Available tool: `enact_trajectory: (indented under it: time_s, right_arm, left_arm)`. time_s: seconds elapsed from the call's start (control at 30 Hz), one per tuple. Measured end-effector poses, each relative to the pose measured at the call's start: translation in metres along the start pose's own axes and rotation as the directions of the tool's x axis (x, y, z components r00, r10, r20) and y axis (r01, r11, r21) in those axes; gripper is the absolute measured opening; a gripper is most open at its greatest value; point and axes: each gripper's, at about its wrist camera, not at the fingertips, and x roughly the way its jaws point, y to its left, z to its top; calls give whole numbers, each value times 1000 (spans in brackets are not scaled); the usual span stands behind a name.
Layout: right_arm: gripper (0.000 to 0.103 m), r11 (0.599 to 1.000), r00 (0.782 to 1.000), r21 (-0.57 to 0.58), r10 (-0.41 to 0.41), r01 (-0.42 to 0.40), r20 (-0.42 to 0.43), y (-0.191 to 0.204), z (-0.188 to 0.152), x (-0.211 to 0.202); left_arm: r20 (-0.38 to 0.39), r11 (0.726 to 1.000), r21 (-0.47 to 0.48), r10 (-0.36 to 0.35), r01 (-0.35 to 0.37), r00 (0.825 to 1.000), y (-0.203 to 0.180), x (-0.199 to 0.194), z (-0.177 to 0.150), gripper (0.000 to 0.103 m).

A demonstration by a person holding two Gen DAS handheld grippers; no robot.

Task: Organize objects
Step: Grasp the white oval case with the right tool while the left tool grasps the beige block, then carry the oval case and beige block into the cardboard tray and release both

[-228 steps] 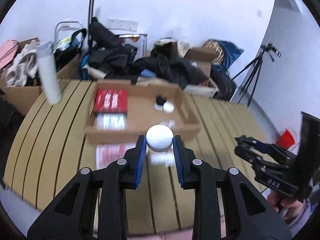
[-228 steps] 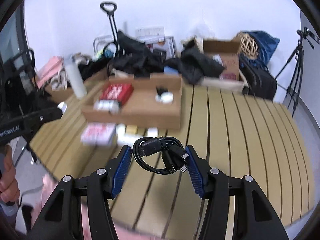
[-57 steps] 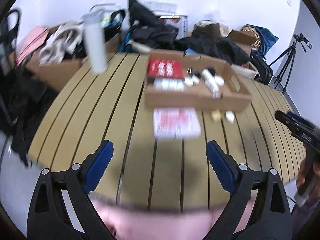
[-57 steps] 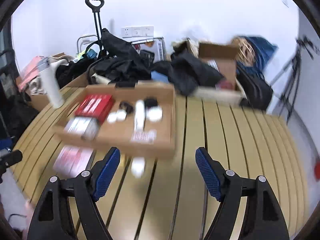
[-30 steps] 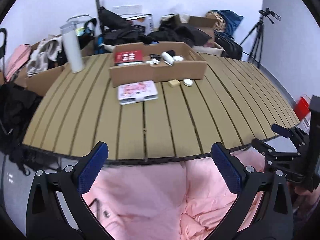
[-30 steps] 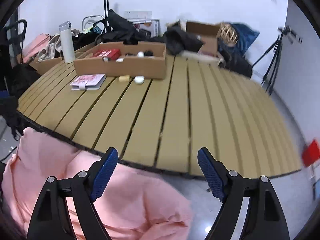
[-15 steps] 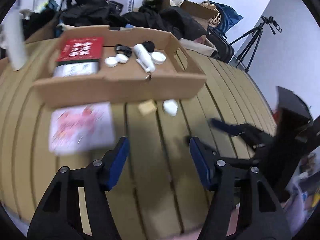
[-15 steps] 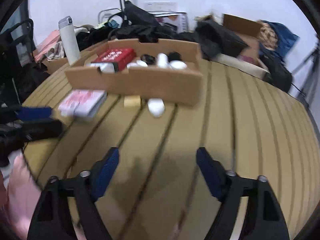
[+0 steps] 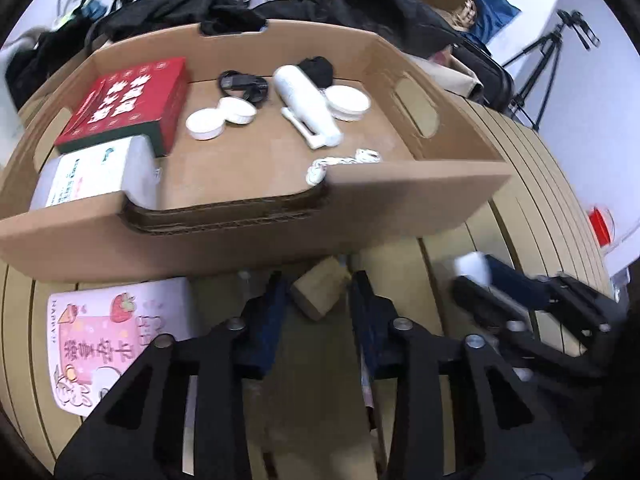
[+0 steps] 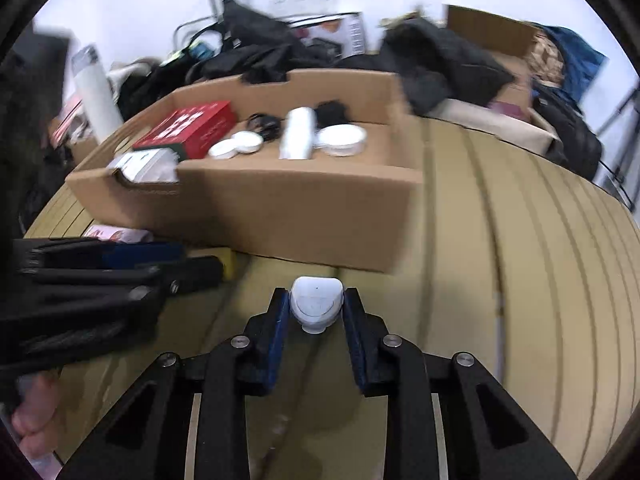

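A cardboard tray (image 9: 256, 236) on the slatted table holds a red box (image 9: 124, 104), a white bottle (image 9: 306, 104), round white lids (image 9: 220, 118) and a black cable (image 9: 244, 84). My left gripper (image 9: 318, 292) sits just in front of the tray, its fingers on either side of a small tan block (image 9: 320, 294); I cannot tell whether they touch it. My right gripper (image 10: 316, 304) is shut on a small white case (image 10: 317, 302), held above the table before the tray (image 10: 304, 216). The right gripper also shows in the left wrist view (image 9: 500, 284).
A pink strawberry-printed packet (image 9: 104, 340) lies on the table left of my left gripper. A white flask (image 10: 98, 92) stands at the far left. Black bags and boxes (image 10: 440, 64) pile up behind the tray. The table's right side (image 10: 540, 260) is bare slats.
Both grippers have moved in close to the tray's front wall. The right gripper has closed on the white case. The left gripper's fingers have narrowed around the tan block.
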Motion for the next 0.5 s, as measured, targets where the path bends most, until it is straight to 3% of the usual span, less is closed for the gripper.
enact_trajectory:
  time_s: [0.2, 0.3, 0.4, 0.5]
  right_arm:
    - [30, 999, 999, 39, -1, -1, 47, -10, -9, -41]
    - [30, 999, 1000, 34, 3, -4, 21, -3, -19, -50]
    - [30, 1000, 1000, 30, 5, -5, 2, 5, -31, -62]
    - [30, 1000, 1000, 29, 1, -1, -6, 9, -41, -82]
  left_arm:
    - [9, 999, -1, 45, -45, 999, -6, -6, -10, 22]
    - [30, 999, -8, 46, -46, 998, -6, -9, -17, 19]
    - [5, 997, -75, 12, -11, 1000, -2, -16, -20, 19]
    - [81, 994, -105, -24, 33, 996, -3, -62, -30, 18]
